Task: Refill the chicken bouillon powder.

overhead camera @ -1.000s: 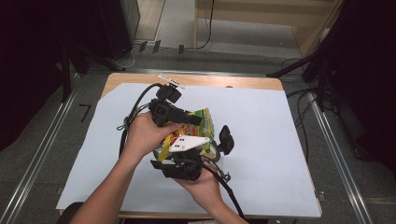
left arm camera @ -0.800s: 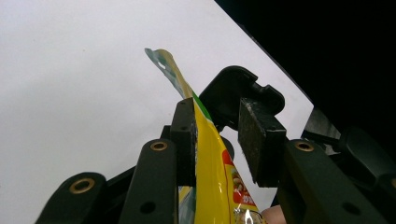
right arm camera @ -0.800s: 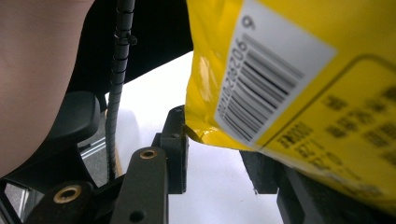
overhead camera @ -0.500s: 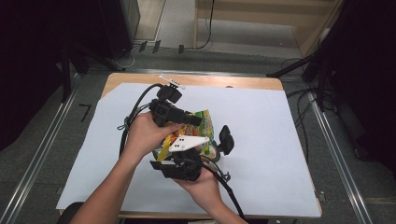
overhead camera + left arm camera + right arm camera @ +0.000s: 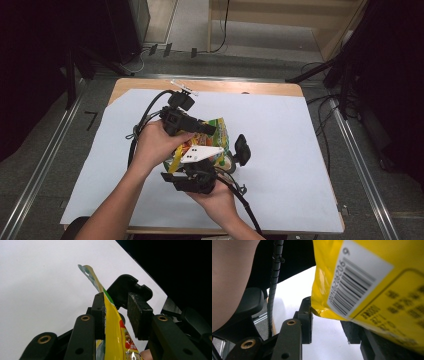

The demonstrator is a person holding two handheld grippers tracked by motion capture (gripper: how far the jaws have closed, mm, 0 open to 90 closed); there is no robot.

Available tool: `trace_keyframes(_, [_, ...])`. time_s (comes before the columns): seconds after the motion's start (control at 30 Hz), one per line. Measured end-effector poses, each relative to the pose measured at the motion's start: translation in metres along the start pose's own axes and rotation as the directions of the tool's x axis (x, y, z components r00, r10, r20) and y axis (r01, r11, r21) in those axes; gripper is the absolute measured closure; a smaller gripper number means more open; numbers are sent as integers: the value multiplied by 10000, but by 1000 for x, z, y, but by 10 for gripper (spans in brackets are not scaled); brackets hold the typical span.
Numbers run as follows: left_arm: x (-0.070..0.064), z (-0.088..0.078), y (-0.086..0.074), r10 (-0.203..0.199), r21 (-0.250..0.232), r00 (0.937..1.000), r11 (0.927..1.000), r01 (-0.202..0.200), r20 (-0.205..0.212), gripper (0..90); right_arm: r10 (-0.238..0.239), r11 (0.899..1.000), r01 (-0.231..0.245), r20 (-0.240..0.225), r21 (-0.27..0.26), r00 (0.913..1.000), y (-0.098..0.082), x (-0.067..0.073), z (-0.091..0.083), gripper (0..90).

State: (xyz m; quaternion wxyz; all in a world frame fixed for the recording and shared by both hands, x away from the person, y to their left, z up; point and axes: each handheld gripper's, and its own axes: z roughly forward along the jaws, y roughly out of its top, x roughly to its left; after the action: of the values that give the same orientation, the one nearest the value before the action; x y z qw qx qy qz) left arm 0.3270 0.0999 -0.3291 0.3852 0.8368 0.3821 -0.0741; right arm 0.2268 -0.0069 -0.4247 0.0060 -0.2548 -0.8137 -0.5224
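A yellow and green snack bag [image 5: 218, 133] stands in the middle of the table between both hands. My left gripper [image 5: 209, 129] comes at it from the left. In the left gripper view the bag's [image 5: 112, 325] thin edge runs up between the jaws of this gripper [image 5: 116, 296]. It lies against the left pad [image 5: 99, 312], with a gap to the right one, so this gripper is open. My right gripper [image 5: 227, 157] reaches up from the near side. In the right gripper view the bag's barcode side [image 5: 367, 272] hangs over my right gripper [image 5: 329, 315], a corner touching its left pad [image 5: 308, 315]. White paper shows between the jaws.
A white sheet [image 5: 285, 150] covers the wooden table [image 5: 210, 86], with bare room left and right of the bag. Cables [image 5: 147, 112] trail from both grippers. The person's left hand [image 5: 227, 277] and a coiled cable [image 5: 274, 277] sit close to my right gripper.
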Motion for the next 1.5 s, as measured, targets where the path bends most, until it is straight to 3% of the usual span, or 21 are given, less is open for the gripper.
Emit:
trace_keyframes(0.67, [1,2,-8,-84,363,9999,9993,81,99,688,-244,9997,244,-59,57,9997,-10,2,7,611])
trace_keyframes(0.93, [3,1,-12,-153,577,9992,9982,133,360,696,-573,9984,573,31,-1,9984,-16,6,10,603])
trace_keyframes(1.5, [8,7,-21,-369,1047,9987,9940,329,362,700,-1021,9948,1021,75,64,9947,-30,8,17,603])
